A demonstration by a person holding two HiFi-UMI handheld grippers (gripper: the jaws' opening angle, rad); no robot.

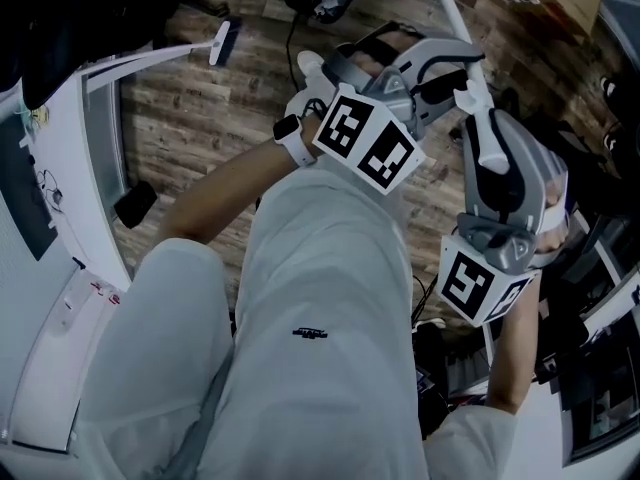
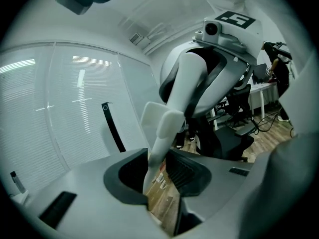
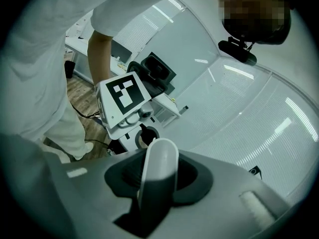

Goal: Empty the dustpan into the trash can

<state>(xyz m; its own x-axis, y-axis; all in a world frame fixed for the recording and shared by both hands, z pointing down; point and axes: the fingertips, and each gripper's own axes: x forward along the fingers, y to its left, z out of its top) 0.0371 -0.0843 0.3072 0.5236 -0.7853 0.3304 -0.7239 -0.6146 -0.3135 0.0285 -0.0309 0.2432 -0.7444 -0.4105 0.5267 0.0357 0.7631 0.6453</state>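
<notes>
Head view first: you're standing over the wood-plank floor (image 1: 200,118), both tools up in front of your light trousers (image 1: 330,298). Your left gripper (image 1: 430,68) and right gripper (image 1: 478,103) sit close together, noses nearly meeting. A white long-handled tool (image 1: 150,56) lies on the planks well apart at upper left, and I can't tell what it is. No trash can anywhere in this shot, and no pan either.

Over to the left gripper view: the jaws are pinched narrow on a slim white handle (image 2: 162,133) that climbs toward the other gripper, with planks showing through the gap beneath.

Right gripper view now: its jaws clamp a round-ended white handle (image 3: 157,171), and your left tool's marker cube (image 3: 123,97) hangs just beyond it.

So where's the dustpan? I'd judge one of those handles is its stem, but the pan itself is out of every view. This looks like the carry step, well short of tipping. Next you need to find the trash can, bring the pan over its mouth, keep it level on the way, then tilt.
</notes>
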